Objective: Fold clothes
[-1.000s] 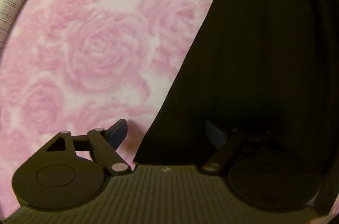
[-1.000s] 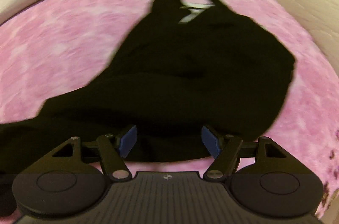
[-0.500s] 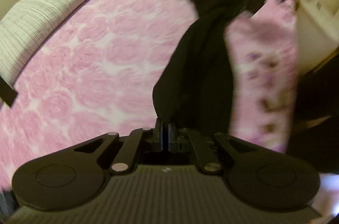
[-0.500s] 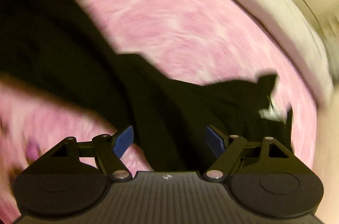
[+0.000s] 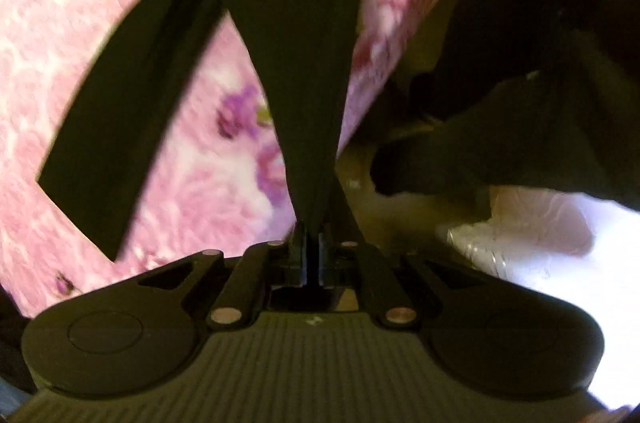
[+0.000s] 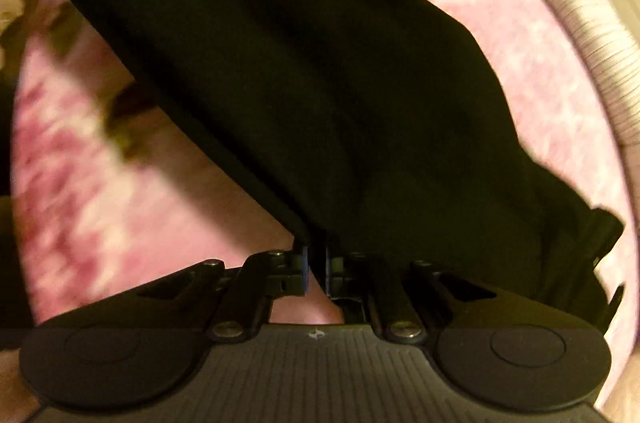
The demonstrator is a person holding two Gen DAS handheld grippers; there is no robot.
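A black garment (image 5: 296,23) hangs stretched above a pink rose-patterned bedspread (image 5: 80,23). My left gripper (image 5: 313,243) is shut on one edge of the garment, which runs up and away from it; a flat strip of the cloth (image 5: 116,127) hangs to the left. In the right wrist view my right gripper (image 6: 316,263) is shut on another edge of the black garment (image 6: 300,71), which spreads wide above it over the bedspread (image 6: 500,23).
The bed's edge (image 5: 384,35) drops off to the right in the left wrist view, with dark shapes (image 5: 520,103) and a bright white patch (image 5: 560,243) beyond it. A pale ribbed cushion (image 6: 592,23) borders the bed in the right wrist view.
My left gripper closed on the garment and pulled it toward the bed's edge. My right gripper, open half a second ago, has shut on the cloth. The garment is lifted between them.
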